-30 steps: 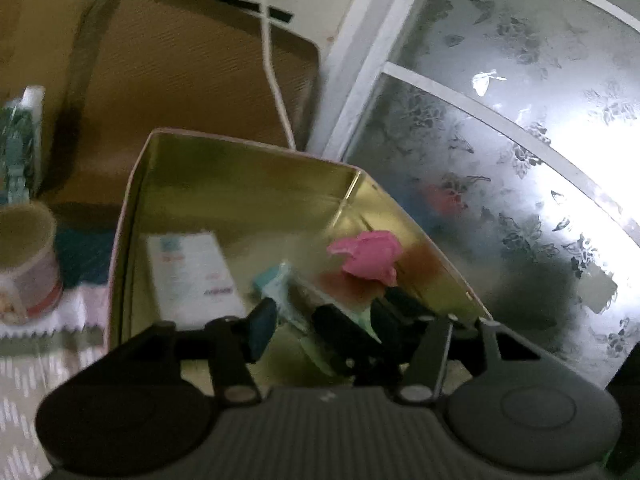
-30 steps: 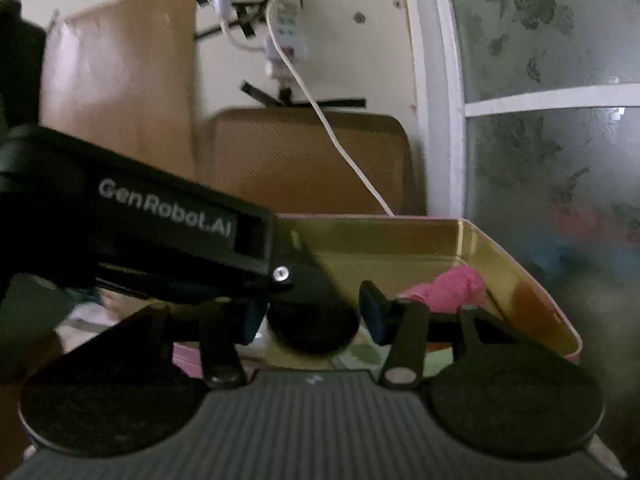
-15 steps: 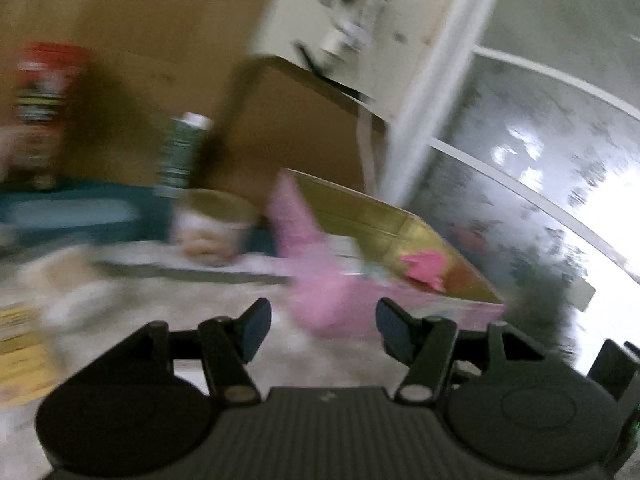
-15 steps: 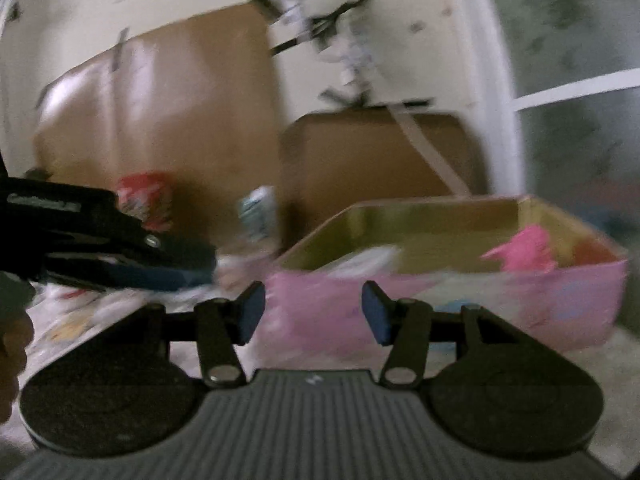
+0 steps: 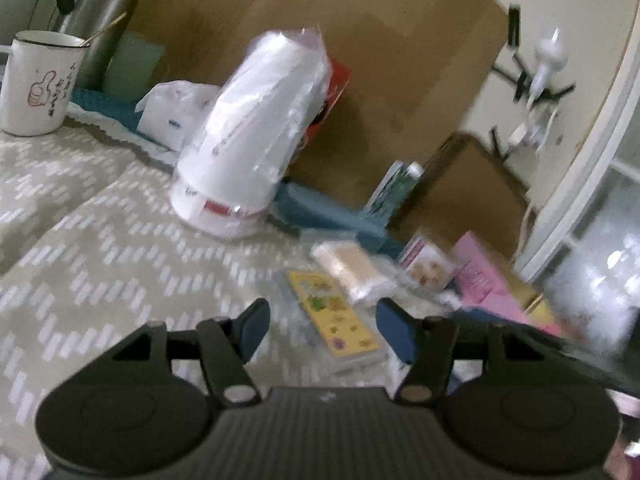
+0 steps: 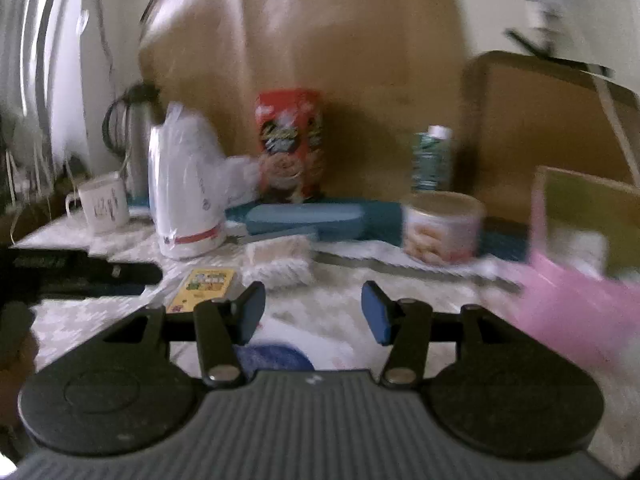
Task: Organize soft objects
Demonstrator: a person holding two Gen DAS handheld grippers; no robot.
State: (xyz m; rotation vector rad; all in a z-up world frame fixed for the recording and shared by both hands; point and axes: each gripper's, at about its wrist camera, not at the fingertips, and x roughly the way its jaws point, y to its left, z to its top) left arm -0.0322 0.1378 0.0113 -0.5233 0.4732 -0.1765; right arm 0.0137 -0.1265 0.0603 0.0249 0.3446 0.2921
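— What is hard to read here?

— Both views are smeared. The pink tin box with a gold inside [image 6: 576,280] is cut off at the right edge of the right wrist view, so I cannot tell what lies in it. A blue fuzzy thing [image 6: 272,356] shows just under the right gripper [image 6: 313,312], half hidden by its body; whether it is cloth I cannot say.

— And the fingers?

— Apart on both. The left gripper [image 5: 322,328] hangs over the patterned grey tabletop cloth [image 5: 80,240] with nothing between its fingers; the right likewise.

— Where are the soft things?

— A pale fluffy packet in clear wrap [image 6: 278,260] lies near the middle of the tabletop, touching or just beside a flat yellow printed pack [image 5: 334,320]. The left view shows that packet [image 5: 352,268] too.

— What crowds the room?

— Along the far edge: a bagged stack of white cups [image 5: 248,136], a white mug [image 5: 38,84], a red snack canister [image 6: 290,144], a teal flat case [image 6: 304,216], a round biscuit tin [image 6: 442,228]. The near cloth on the left lies bare. A brown cardboard sheet [image 6: 320,40] stands behind.
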